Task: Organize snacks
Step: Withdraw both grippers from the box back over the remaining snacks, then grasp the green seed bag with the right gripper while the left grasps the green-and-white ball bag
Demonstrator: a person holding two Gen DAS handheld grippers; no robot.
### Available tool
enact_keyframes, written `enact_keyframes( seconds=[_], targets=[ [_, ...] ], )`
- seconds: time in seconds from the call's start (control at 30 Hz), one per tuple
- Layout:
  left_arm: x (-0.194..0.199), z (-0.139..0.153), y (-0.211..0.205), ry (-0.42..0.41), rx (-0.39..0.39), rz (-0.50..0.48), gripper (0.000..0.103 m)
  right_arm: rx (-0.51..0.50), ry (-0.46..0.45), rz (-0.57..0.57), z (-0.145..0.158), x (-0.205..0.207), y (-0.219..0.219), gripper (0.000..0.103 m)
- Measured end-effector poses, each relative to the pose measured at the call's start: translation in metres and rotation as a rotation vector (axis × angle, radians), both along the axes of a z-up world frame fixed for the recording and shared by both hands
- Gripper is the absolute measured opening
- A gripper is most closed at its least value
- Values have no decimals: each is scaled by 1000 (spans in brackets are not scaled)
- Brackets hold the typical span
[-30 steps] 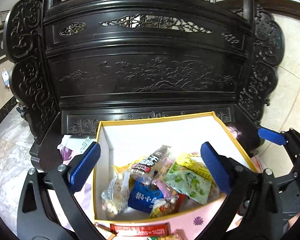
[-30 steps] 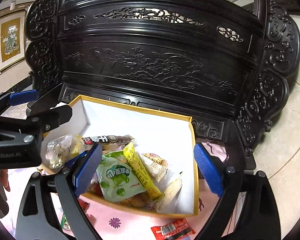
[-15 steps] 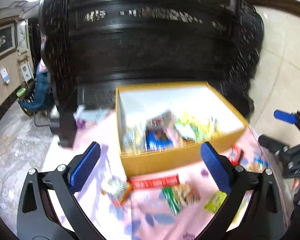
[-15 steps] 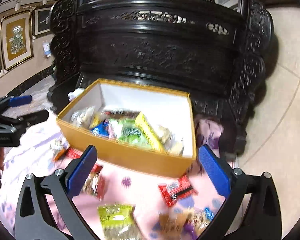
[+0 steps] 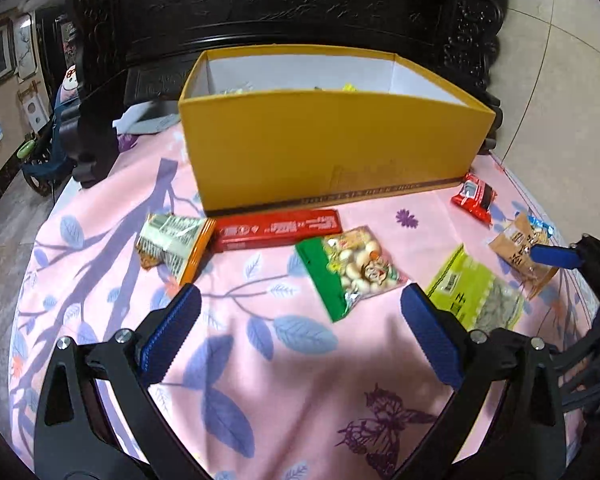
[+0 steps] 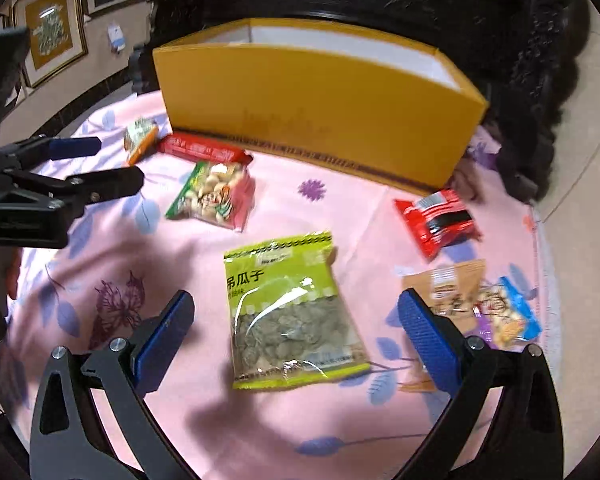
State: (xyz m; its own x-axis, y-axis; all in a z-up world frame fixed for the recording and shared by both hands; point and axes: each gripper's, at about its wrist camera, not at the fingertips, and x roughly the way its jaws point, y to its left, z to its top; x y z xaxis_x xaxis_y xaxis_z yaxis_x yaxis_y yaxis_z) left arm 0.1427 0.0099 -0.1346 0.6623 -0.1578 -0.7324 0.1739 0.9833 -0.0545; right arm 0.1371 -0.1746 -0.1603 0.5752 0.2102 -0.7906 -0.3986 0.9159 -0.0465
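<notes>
Resting on a round table draped in a pink cloth [image 5: 300, 360] printed with purple leaves and butterflies: an open yellow cardboard box [image 5: 332, 148] with a white lining, standing at the far side in front of dark carved wooden furniture [image 5: 300, 4]. Peeking over the box rim, a few wrappers, too little showing to tell them apart.

Lying loose on the cloth in front of the box, seen from the left wrist: a small orange-edged packet with green-and-white print [image 5: 172, 246], just left of a long flat red wrapper [image 5: 278, 230] sitting close against the box's front wall; a clear bag with a green strip and pale round pieces [image 5: 352, 270] just beside that red wrapper's right end; a lime-green bag of seeds with a clear window [image 5: 476, 292] farther right; a brown paper-look packet [image 5: 520, 250] beyond it; a small red pouch [image 5: 474, 196] near the box's right corner.

Hovering above the cloth with blue-padded jaws spread wide and nothing between them: the left gripper [image 5: 296, 332], pointing toward the green-strip bag.

Hovering likewise, jaws fully spread and gripping nothing: the right gripper [image 6: 294, 324], with the lime-green seed bag [image 6: 292, 312] lying flat on the cloth between and beyond its blue pads, untouched. Sitting to the right of that bag: the red pouch [image 6: 436, 220], the brown packet [image 6: 448, 292] and a small blue-and-purple packet [image 6: 508, 316] overlapping it.
</notes>
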Motion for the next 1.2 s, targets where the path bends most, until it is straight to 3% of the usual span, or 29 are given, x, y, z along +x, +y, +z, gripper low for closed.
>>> enact_keyframes(
  seconds=[0.2,0.37,0.5,0.57,0.73,0.83,0.9,1.0,1.2],
  targets=[
    [2,-4,21,17,-11,36,101,-42,34,2,-19,13,4,102],
    [14,-8,34,31,27,48,101,-79,67,8,-35,16,10,102],
    [22,-10,31,43,32,30,101,-56,88,2,-37,18,8,102],
    [21,-11,20,36,33,-3,101,-12,136,-18,-41,23,1,102],
    [21,-14,-16,14,80,-112,101,-13,139,-2,-40,22,3,102],
    [22,-18,-34,8,91,-201,101,-4,131,14,-39,20,3,94],
    [23,-22,-46,14,87,-291,101,4,123,20,-35,18,2,78],
    [26,-29,-58,19,132,-362,101,15,127,22,-33,18,-3,74],
    [40,-46,-69,62,133,-449,101,28,129,18,-32,18,-6,74]
  ],
)
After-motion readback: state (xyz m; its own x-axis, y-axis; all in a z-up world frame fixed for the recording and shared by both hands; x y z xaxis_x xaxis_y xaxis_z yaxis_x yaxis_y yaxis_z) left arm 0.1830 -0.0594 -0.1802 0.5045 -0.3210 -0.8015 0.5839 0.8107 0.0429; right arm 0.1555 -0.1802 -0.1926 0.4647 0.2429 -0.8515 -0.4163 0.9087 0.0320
